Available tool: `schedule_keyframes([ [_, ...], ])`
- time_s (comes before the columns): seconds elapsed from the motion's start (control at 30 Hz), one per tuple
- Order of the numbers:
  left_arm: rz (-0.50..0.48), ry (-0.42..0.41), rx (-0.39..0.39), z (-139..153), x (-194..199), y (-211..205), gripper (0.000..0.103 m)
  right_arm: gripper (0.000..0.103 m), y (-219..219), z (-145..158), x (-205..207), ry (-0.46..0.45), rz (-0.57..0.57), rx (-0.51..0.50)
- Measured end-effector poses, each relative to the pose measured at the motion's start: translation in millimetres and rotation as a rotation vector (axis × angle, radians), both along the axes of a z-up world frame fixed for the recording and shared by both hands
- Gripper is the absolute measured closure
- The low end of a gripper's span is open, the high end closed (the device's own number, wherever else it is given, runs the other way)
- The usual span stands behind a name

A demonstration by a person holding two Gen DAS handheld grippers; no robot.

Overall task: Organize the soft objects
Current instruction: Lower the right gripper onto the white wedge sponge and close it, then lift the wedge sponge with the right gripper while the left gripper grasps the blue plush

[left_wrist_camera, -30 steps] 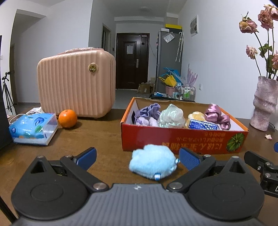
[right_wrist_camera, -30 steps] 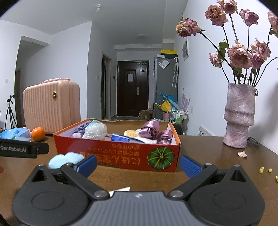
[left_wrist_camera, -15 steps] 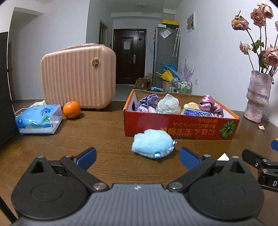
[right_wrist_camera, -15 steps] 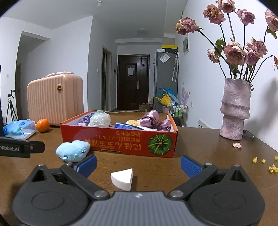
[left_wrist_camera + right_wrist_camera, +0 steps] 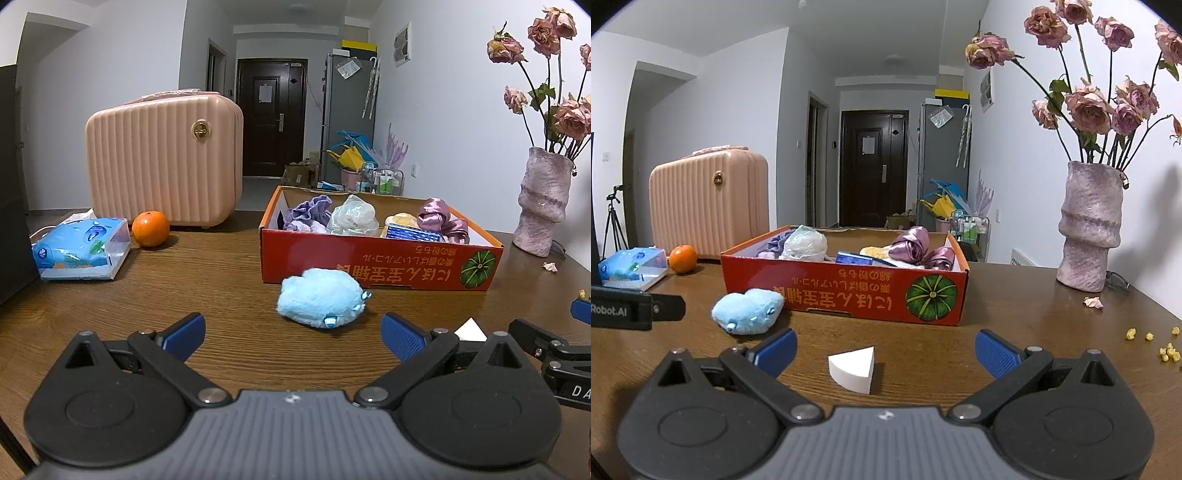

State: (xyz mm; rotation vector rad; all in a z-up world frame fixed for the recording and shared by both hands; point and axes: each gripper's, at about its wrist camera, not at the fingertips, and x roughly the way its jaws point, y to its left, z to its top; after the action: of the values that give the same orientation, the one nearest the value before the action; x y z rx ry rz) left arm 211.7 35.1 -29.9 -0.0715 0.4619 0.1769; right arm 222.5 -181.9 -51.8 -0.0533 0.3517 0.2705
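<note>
The left gripper [image 5: 291, 334] is held wide open above the worktop [image 5: 207, 280], and nothing is gripped or touched by it. The right gripper [image 5: 885, 349] is spread wide too, and nothing is held in it. A white wedge sponge [image 5: 852, 368] is seen lying on the worktop between the right gripper's blue pads [image 5: 777, 350], but no pad is touching it. Since a second ago, both grippers have been pulled back from the red box [image 5: 380, 260]. The blue fluffy toy [image 5: 320, 302] was right between the left gripper's pads then; now it is seen farther ahead of them. The white wedge sponge was mostly hidden behind the right gripper before, and now it is fully shown. The blue fluffy toy is laid on the worktop just in front of the red box, maybe touching it, though that is hard to tell. Its long side is stretched left to right along the box front. The thin edge of the wedge is pointed up and to the right in the right wrist view. Other soft things are already piled inside the red box.
</note>
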Motion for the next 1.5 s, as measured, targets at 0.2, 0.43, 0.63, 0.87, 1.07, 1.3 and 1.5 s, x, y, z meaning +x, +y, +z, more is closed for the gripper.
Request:
schedule_keyframes([
  [0.2, -0.005, 0.014, 0.002, -1.7, 2.1, -0.4, 0.000, 0.003, 12.1, -4.8, 15.1, 0.065, 0.010, -0.030],
  [0.43, 0.005, 0.034, -0.005, -3.6, 6.2, 3.1, 0.000, 0.024, 29.0, -15.4, 42.7, 0.161, 0.011, -0.047],
  [0.63, 0.002, 0.043, -0.011, -4.7, 8.3, 4.6, 0.000, 0.038, 38.9, -21.8, 62.5, 0.218, 0.008, -0.055],
  [0.87, 0.000, 0.049, -0.013, -4.9, 8.9, 5.1, 0.000, 0.061, 44.7, -26.5, 74.7, 0.264, 0.010, -0.057],
  [1.07, -0.002, 0.051, -0.015, -4.8, 9.1, 4.8, 0.000, 0.072, 47.2, -25.9, 75.5, 0.265, 0.022, -0.056],
  [1.3, -0.003, 0.055, -0.014, -5.6, 9.9, 4.9, 0.000, 0.076, 44.7, -20.9, 71.6, 0.227, 0.022, -0.035],
  [1.5, -0.003, 0.056, -0.014, -5.8, 10.1, 5.0, 0.000, 0.076, 34.2, -8.9, 63.9, 0.152, 0.011, 0.022],
])
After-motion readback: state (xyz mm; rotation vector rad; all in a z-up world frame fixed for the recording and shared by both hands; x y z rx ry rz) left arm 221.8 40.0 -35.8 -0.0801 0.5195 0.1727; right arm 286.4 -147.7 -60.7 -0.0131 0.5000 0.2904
